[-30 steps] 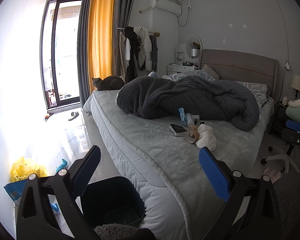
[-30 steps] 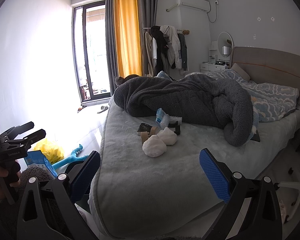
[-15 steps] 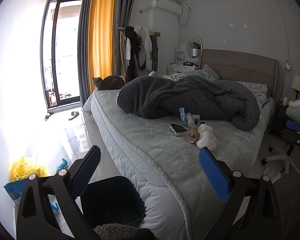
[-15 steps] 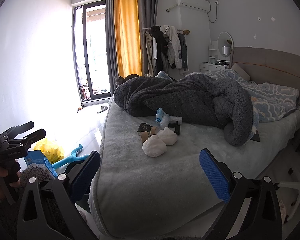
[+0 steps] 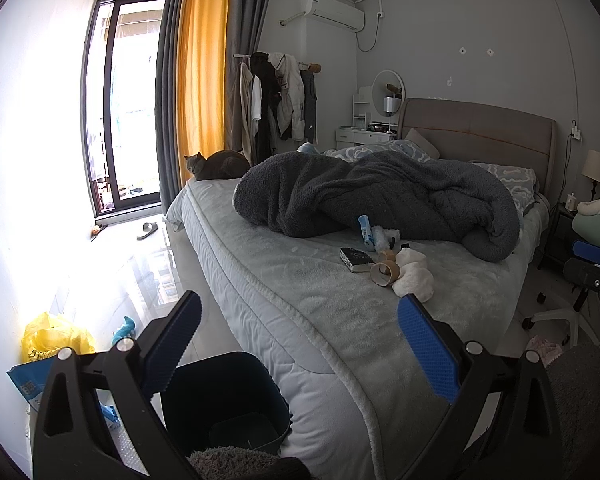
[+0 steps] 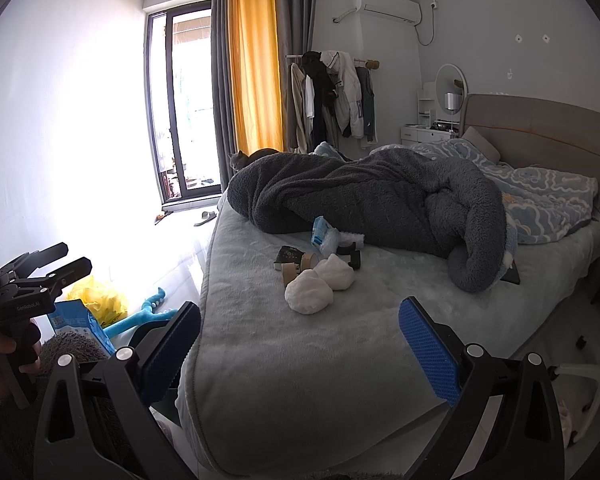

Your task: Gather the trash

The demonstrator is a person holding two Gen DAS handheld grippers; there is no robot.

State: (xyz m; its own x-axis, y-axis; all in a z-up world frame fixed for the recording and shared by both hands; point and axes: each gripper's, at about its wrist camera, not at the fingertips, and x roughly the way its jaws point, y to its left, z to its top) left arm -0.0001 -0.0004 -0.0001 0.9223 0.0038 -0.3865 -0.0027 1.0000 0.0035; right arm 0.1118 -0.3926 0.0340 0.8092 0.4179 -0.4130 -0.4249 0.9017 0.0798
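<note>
The bed (image 5: 300,292) fills both of my views, its grey sheet running up to a dark fleece blanket (image 5: 380,196) heaped across the middle. My left view alone shows the dark bin (image 5: 224,396) on the floor against the bed's near corner, at about 7 o'clock under my left claw (image 5: 300,344); in my right view only a sliver of something dark sits there behind the finger, and I can't say for sure it is the bin. My left view also gives the whole cat (image 5: 220,166) crouched at the bed's far corner, where my right view catches just its head (image 6: 238,159) above the blanket. My right view alone shows the patterned blue quilt (image 6: 540,192) at 2 o'clock.

The trash lies in one cluster on the sheet, just in front of the blanket. From my right claw (image 6: 300,344) it sits at 12 o'clock, well apart: two white wads (image 6: 320,284) nearest me, touching each other, cardboard tubes (image 6: 298,266) and a small dark box (image 6: 287,258) just behind them, then a blue wrapper (image 6: 322,234) against the blanket. From my left claw the same pile (image 5: 388,256) is at about 1 o'clock, also well apart.

Both my claws are spread wide with nothing between the blue pads (image 5: 428,354).
</note>
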